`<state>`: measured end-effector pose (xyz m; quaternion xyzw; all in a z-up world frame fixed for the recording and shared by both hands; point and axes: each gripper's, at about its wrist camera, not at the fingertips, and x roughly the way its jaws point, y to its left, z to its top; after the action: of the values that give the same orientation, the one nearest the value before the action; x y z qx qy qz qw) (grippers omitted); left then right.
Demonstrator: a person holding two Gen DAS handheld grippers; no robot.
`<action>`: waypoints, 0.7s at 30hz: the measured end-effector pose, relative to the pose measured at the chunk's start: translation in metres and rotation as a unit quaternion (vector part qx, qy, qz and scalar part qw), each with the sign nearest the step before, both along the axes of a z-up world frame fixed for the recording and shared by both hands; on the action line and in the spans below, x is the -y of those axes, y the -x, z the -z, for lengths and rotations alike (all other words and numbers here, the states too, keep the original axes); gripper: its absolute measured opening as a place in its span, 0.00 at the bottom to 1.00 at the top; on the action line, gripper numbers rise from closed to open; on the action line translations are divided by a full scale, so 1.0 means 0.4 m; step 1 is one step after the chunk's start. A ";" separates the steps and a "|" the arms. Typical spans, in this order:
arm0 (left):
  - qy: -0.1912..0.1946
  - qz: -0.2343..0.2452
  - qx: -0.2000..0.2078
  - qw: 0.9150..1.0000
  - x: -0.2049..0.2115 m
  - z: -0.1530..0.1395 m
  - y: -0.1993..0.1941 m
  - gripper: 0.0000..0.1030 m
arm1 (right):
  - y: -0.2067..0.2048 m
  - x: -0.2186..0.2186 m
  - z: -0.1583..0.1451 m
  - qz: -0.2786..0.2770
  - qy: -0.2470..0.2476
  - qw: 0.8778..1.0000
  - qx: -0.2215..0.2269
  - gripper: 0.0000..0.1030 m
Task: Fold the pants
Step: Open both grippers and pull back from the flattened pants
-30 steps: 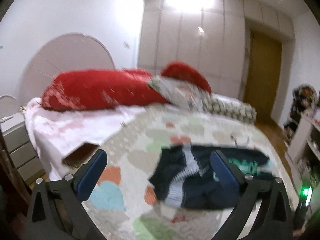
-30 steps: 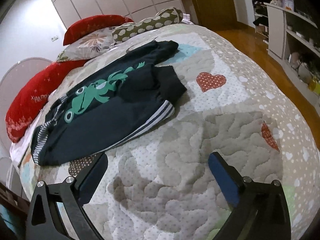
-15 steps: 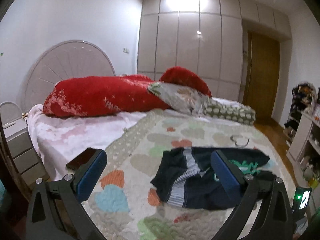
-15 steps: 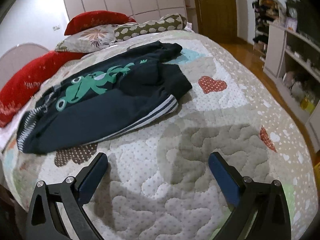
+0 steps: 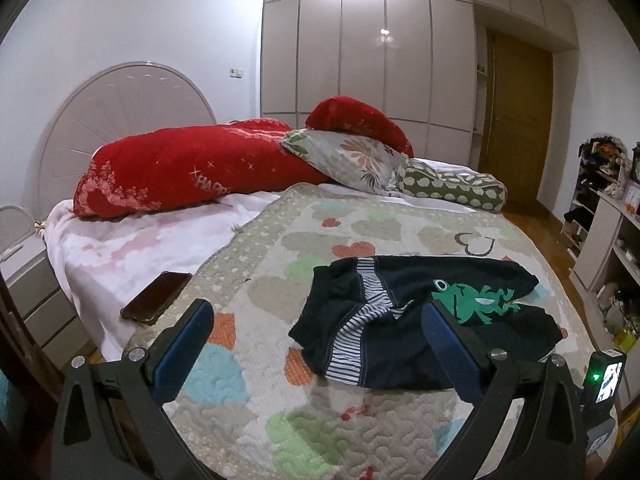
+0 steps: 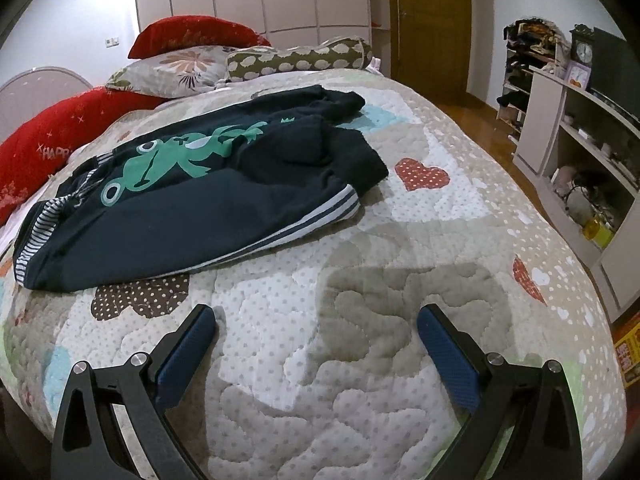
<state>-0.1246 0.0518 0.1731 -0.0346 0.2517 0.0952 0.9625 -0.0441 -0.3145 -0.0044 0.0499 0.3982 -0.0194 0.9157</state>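
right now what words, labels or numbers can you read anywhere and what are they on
"HAPP", cut off after that: on the red pillow, in pale letters, also seen from the right wrist.
Clock on the shelf unit: numerals too small to read.
Dark pants: a green frog print, no words.
Nothing else is legible.

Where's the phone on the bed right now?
In the left wrist view, the phone lies at the left on the pink sheet, beside the quilt's edge, left of the pants.
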 end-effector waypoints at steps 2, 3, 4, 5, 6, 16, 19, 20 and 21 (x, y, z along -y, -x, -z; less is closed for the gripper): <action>0.002 0.005 -0.004 1.000 0.002 0.004 -0.003 1.00 | 0.004 -0.004 0.001 0.001 0.005 1.000 0.003 0.99; 0.004 0.009 -0.007 1.000 0.003 0.006 -0.006 1.00 | 0.005 -0.004 0.000 0.001 0.006 1.000 0.003 0.99; 0.003 0.010 -0.009 1.000 0.005 0.008 -0.008 1.00 | 0.006 -0.005 0.000 0.001 0.006 1.000 0.004 0.99; 0.001 0.011 -0.013 1.000 0.008 0.012 -0.011 1.00 | 0.006 -0.005 0.000 0.001 0.006 1.000 0.004 0.99; -0.001 0.014 -0.017 1.000 0.012 0.017 -0.015 1.00 | 0.007 -0.005 0.000 0.001 0.007 1.000 0.005 0.99; -0.014 0.020 -0.076 0.997 0.025 0.066 -0.045 1.00 | 0.020 -0.018 0.001 0.010 0.023 1.000 0.014 0.99; -0.015 0.021 -0.085 0.996 0.025 0.076 -0.051 1.00 | 0.019 -0.017 0.001 0.010 0.023 1.000 0.014 0.99; -0.015 0.022 -0.089 0.996 0.027 0.081 -0.054 1.00 | 0.020 -0.017 0.001 0.010 0.023 1.000 0.014 0.99; -0.016 0.024 -0.092 0.995 0.029 0.083 -0.055 1.00 | 0.023 -0.019 0.000 0.012 0.023 1.000 0.014 0.99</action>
<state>-0.1027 0.0403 0.1398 -0.0043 0.3380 0.0792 0.9378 -0.0532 -0.3071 -0.0044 0.0335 0.3846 -0.0390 0.9216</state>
